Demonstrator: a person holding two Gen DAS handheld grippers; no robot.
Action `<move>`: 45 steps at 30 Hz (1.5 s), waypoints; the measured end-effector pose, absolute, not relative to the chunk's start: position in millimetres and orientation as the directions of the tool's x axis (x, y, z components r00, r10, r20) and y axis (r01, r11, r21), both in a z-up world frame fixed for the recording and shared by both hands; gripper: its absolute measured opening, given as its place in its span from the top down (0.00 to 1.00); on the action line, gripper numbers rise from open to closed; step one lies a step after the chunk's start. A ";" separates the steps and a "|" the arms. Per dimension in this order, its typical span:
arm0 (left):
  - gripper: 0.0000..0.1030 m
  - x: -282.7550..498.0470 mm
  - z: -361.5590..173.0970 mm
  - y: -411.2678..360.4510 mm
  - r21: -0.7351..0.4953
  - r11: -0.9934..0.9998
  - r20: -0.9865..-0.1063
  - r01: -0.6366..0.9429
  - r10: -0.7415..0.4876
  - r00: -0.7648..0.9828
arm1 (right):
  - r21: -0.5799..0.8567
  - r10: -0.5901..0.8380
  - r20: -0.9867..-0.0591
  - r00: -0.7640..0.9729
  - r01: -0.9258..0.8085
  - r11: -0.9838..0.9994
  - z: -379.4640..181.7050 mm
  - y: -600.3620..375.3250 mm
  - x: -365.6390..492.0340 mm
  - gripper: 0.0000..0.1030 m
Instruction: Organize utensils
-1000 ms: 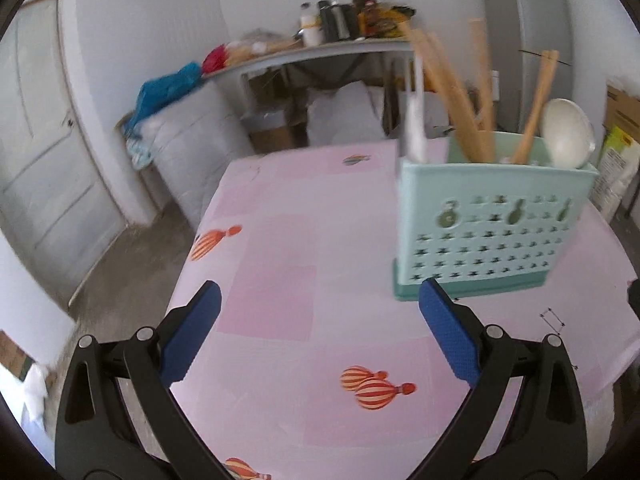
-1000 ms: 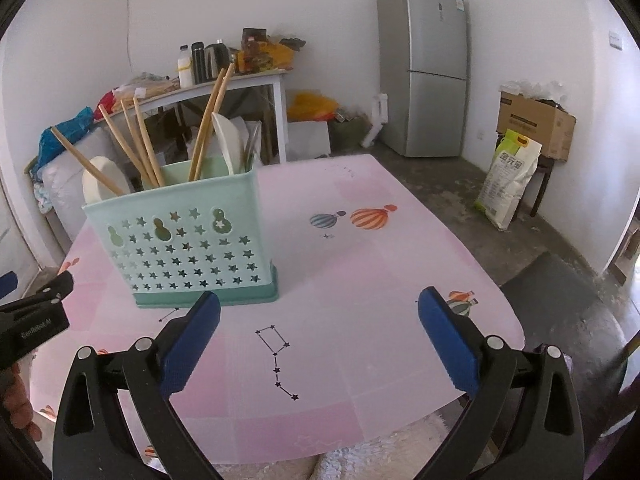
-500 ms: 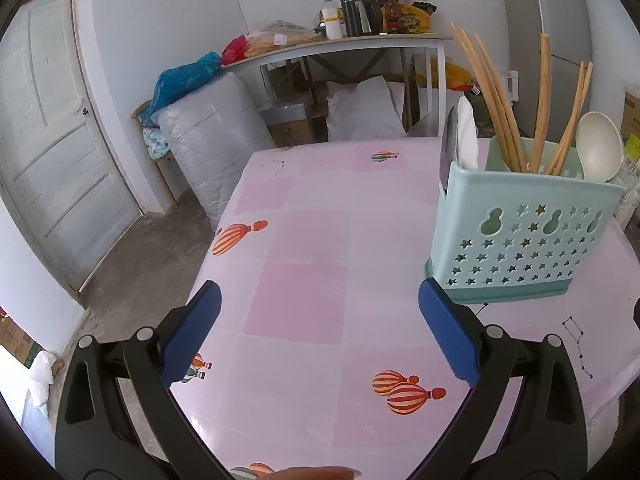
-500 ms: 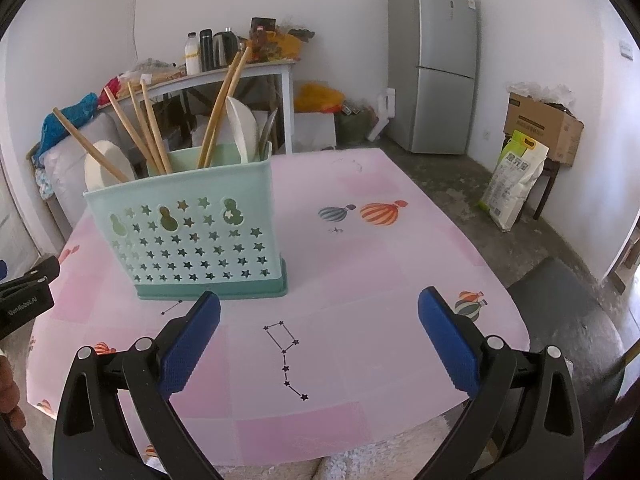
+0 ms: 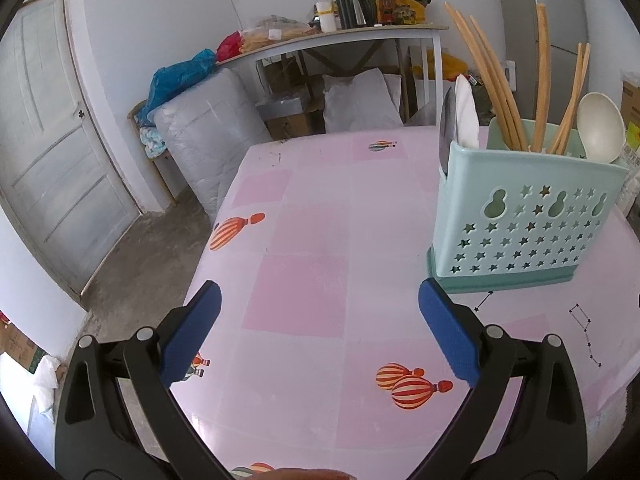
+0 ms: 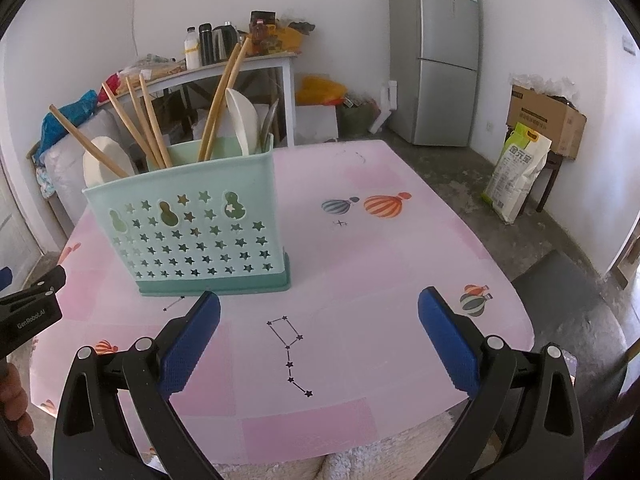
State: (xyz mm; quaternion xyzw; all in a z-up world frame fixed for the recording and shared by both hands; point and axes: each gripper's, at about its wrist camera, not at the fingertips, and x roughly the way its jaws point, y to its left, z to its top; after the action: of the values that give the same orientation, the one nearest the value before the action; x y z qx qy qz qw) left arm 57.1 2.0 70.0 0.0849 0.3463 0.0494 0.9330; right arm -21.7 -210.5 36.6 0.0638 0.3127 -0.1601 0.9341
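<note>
A mint green utensil caddy (image 5: pixel 528 216) with star cutouts stands upright on the pink table (image 5: pixel 304 264); it also shows in the right wrist view (image 6: pixel 192 224). It holds several wooden chopsticks (image 5: pixel 500 84), white spoons (image 5: pixel 600 132) and a knife (image 5: pixel 447 128). My left gripper (image 5: pixel 320 336) is open and empty, low over the table, left of the caddy. My right gripper (image 6: pixel 320 336) is open and empty, in front of the caddy and to its right. The left gripper's body (image 6: pixel 28 308) shows at the left edge of the right wrist view.
The table's cloth (image 6: pixel 360 248) has balloon and constellation prints. Behind it stand a cluttered white side table (image 6: pixel 240 64), wrapped bundles (image 5: pixel 204 128), a grey fridge (image 6: pixel 436 56), a cardboard box (image 6: pixel 544 120) and a sack (image 6: pixel 516 176). A door (image 5: pixel 52 140) is at left.
The left gripper has pulled back and to the left of the caddy, which now looks smaller and farther right. The right gripper has edged closer to the caddy. Both stayed open.
</note>
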 end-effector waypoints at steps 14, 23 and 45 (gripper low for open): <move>0.08 58.6 63.4 3.5 0.203 0.979 -0.645 -0.017 0.147 0.749 | -0.017 -0.290 -0.597 0.748 0.350 0.937 40.3 -210.8 -20.9 0.06; 0.08 58.8 60.2 5.5 0.203 0.979 -0.650 -0.013 0.145 0.746 | -0.018 -0.287 -0.600 0.746 0.347 0.938 41.5 -212.0 -17.9 0.06; 0.08 59.3 59.6 8.3 0.204 0.979 -0.649 -0.014 0.146 0.747 | -0.023 -0.283 -0.604 0.745 0.339 0.941 38.8 -209.9 -16.3 0.06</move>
State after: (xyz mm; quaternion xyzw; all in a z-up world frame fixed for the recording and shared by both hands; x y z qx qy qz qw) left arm 59.3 8.3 59.6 0.0932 0.3532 0.0431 0.9299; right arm -16.3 -209.9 38.8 0.0443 0.3158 -0.1666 0.9330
